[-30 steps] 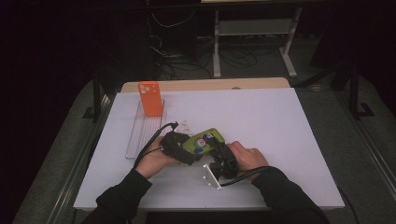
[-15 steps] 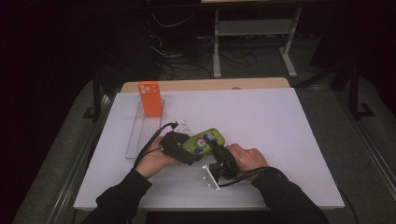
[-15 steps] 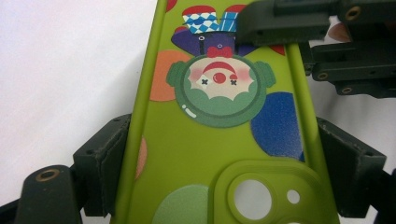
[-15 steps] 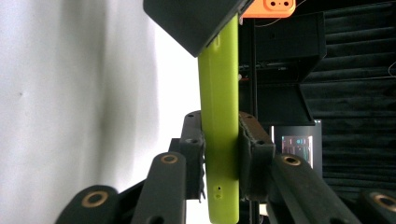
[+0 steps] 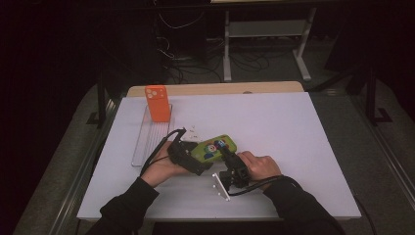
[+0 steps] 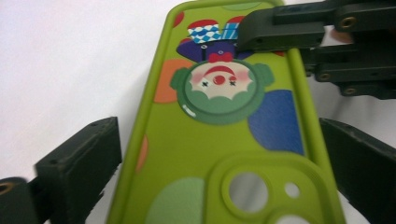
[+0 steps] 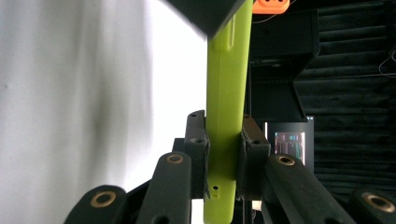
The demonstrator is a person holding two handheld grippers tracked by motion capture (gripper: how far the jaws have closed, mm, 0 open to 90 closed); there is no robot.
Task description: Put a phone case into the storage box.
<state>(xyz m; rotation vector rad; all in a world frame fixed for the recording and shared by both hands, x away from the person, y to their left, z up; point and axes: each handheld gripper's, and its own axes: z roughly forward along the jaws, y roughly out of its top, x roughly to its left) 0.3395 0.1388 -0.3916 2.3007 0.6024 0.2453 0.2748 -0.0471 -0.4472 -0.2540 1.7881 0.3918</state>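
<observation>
1. A person sits at a white worktop [image 5: 293, 127], forearms reaching in from the near edge, one tool in each hand.
2. Both tools meet at a lime-green phone case [image 5: 214, 148] printed with a clown face, near the middle of the worktop, slightly toward the person.
3. The right tool [image 7: 223, 149] is clamped on the case, its two jaws pressing the front and back faces at one end.
4. The left tool [image 6: 219, 168] has its jaws spread, one on each side of the case's camera-cutout end; the right-hand jaw is close against the edge, the other stands apart.
5. Compared with a second ago, the case lies in about the same spot, and the right hand [image 5: 259, 166] with its tool has shifted slightly.
6. An orange phone case [image 5: 157, 103] stands upright at the far end of a clear tray [image 5: 147, 142] to the left, unmoved.
</observation>
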